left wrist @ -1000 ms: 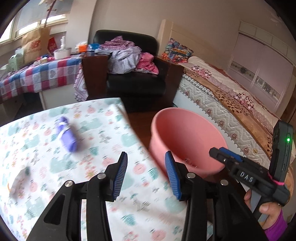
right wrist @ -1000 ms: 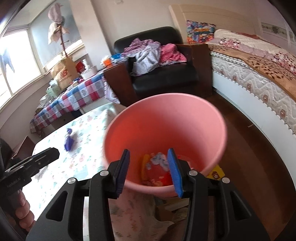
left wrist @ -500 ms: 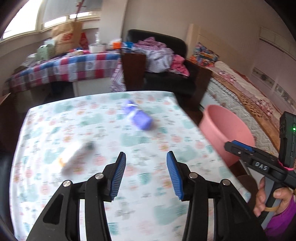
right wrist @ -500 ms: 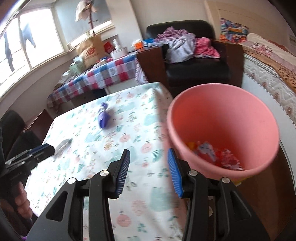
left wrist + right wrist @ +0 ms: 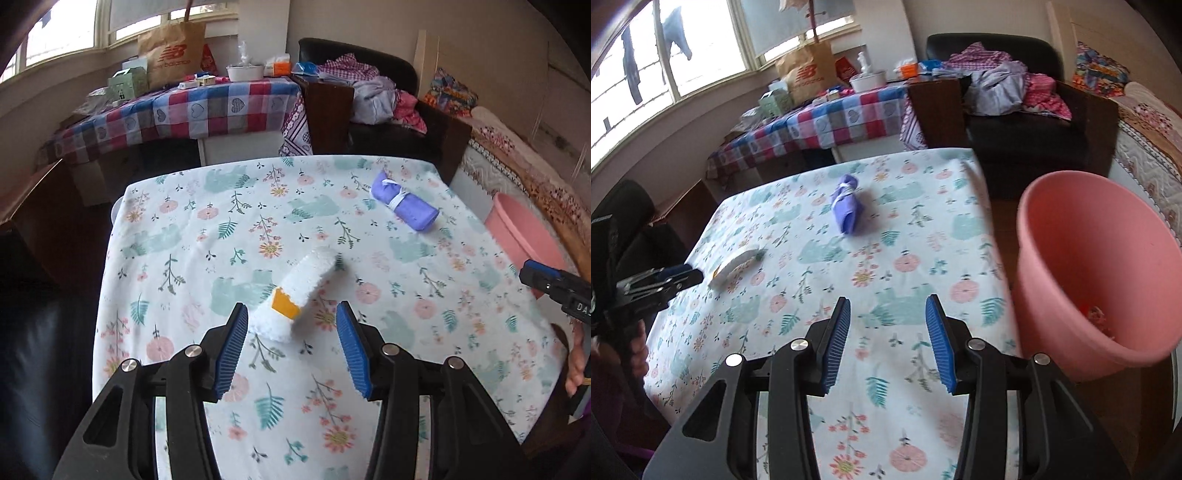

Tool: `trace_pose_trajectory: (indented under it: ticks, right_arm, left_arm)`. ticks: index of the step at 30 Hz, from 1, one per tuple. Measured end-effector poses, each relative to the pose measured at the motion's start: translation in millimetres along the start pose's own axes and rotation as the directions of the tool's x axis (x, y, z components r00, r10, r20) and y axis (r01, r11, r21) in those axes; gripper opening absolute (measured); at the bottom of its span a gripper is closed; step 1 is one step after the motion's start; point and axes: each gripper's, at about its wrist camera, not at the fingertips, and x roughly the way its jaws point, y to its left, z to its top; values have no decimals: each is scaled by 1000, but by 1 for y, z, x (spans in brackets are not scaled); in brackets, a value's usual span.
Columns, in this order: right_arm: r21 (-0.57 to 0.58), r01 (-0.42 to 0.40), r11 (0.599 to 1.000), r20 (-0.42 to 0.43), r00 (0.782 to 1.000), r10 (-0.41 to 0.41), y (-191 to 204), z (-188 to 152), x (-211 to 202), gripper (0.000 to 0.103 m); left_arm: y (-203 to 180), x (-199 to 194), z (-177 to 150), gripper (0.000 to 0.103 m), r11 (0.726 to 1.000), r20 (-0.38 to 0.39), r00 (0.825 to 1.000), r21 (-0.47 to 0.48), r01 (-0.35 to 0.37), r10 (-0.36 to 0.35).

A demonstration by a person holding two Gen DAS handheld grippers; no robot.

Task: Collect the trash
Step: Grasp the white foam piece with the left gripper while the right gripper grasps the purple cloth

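A white wrapper [image 5: 299, 295] with an orange patch lies on the floral tablecloth [image 5: 184, 240]. Its near end sits between the tips of my left gripper [image 5: 291, 308], whose jaws are opening; the pads do not touch it. Further right on the cloth lies a purple tied bundle [image 5: 404, 205]. The pink bucket [image 5: 1089, 266] stands off the table's right edge with some trash inside. My right gripper [image 5: 888, 306] hovers open over the cloth with nothing between its fingers. In the right wrist view, the bundle [image 5: 846, 208] is ahead and the wrapper [image 5: 737, 264] lies far left, by the left gripper [image 5: 665, 277].
Behind the table stands a checkered-cloth table [image 5: 192, 110] loaded with a paper bag and boxes. A black armchair [image 5: 1034, 122] piled with clothes and a bed [image 5: 517, 158] are at the right. A dark chair [image 5: 624, 206] stands at the table's left.
My left gripper swung away from the bucket to the white wrapper and its jaws widened. My right gripper moved from over the bucket to over the table; the bucket now stands at its right.
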Motion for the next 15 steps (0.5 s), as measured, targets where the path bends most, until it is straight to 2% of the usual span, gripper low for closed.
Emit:
trace_pose_trajectory:
  ticks: [3,9,12,15]
  right_arm:
    - [-23,-18,1000,-14,1000,18,9,1,7,43]
    - [-31,-54,998,-18,998,53,18,8,15,43]
    - [-33,-59,998,-23,998,58,18,12,22,43]
    - [-43,-59,997,-22,998,58,21,19,28,43]
  left_arm:
    - [1,15,7,49,999,-24,1000,33,-11,11]
    - [4,34,7,48,998,-61,998,65,17,-13]
    - [5,36,4,38,998,-59,998,56,34,-30]
    - [4,33,0,35,998,-34,999,60,30,-28]
